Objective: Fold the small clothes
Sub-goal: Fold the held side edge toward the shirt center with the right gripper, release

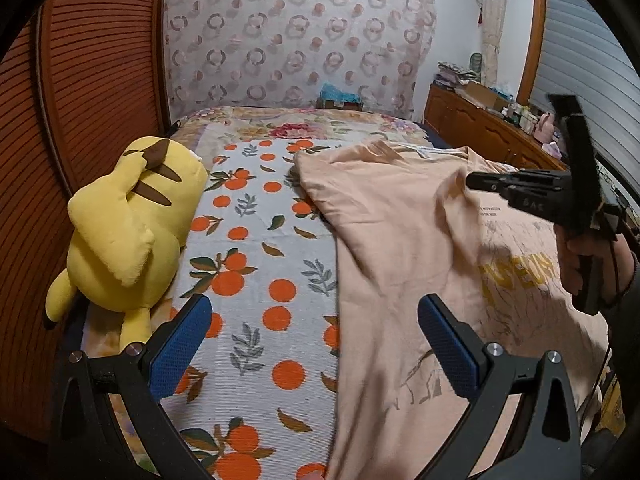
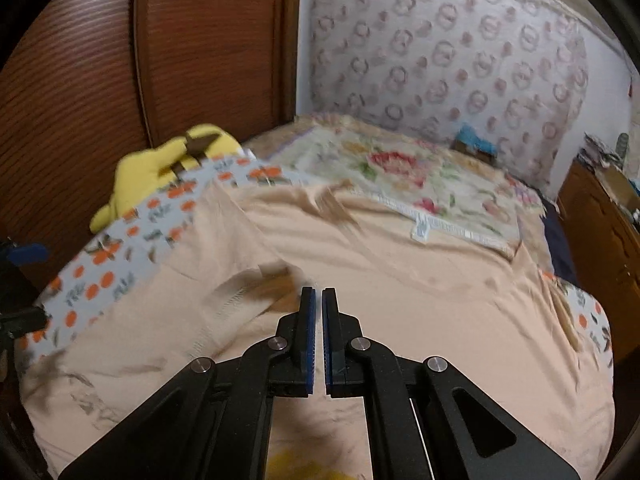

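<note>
Clearly the bed serves as the folding surface: the peach T-shirt lies spread across its right half, beside a yellow plush toy on the left. Left hand-held gripper hovers wide open, empty, angled downward at the shirt's near edge. Right hand-held gripper is closed over the shirt's middle; whether it pinches cloth, I cannot tell.

Right gripper marked "BAE", perhaps; peach shirt print unreadable.

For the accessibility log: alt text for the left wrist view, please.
A peach T-shirt lies spread on an orange-print bedcover, with the open left tool above its edge. The shut right tool hovers over the shirt; a yellow plush toy lies at left.
</note>
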`<move>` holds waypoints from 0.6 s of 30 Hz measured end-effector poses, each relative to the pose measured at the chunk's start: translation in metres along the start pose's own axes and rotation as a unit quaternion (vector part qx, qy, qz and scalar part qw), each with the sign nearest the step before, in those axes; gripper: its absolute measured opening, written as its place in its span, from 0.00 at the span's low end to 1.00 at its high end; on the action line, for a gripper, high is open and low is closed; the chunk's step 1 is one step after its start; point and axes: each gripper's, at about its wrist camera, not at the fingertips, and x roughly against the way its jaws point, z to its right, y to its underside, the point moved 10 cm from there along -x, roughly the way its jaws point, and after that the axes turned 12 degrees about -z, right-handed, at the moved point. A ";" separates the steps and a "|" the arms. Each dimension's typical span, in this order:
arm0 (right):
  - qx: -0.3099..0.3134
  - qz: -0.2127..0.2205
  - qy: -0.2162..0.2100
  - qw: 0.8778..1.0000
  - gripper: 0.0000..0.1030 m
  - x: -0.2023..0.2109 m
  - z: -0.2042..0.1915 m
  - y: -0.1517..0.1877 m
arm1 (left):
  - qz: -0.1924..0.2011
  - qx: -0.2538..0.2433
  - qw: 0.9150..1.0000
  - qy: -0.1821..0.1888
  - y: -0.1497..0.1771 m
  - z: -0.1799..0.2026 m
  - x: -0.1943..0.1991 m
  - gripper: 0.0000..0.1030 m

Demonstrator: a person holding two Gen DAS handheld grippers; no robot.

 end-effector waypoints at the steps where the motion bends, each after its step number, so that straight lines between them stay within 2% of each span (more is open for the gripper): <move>1: 0.001 -0.006 0.014 1.000 0.07 -0.005 0.001 0.001 | -0.001 -0.001 1.000 0.000 0.000 0.002 -0.001 1.00; 2: 0.000 -0.007 0.032 0.999 0.19 -0.009 0.002 0.001 | -0.002 -0.002 1.000 0.001 0.001 0.004 -0.003 1.00; 4: -0.001 -0.002 0.037 0.999 0.34 -0.008 -0.002 0.003 | -0.006 -0.004 1.000 0.003 0.003 0.007 -0.007 1.00; 5: -0.003 0.003 0.029 1.000 0.37 -0.006 -0.005 0.001 | -0.009 -0.006 1.000 0.003 0.003 0.008 -0.009 1.00; 9: -0.004 0.003 -0.021 1.000 0.38 -0.004 -0.030 0.006 | -0.024 -0.012 1.000 -0.005 0.009 0.012 -0.020 1.00; 12: -0.007 -0.006 -0.073 0.997 0.38 -0.006 -0.053 0.010 | -0.025 -0.015 1.000 0.000 0.012 0.017 -0.020 1.00; 16: -0.007 -0.018 -0.107 0.994 0.38 -0.008 -0.068 0.018 | -0.025 -0.020 0.999 0.000 0.015 0.022 -0.018 1.00; 18: -0.007 -0.028 -0.109 0.994 0.38 -0.012 -0.069 0.022 | -0.025 -0.020 0.999 0.002 0.016 0.024 -0.019 1.00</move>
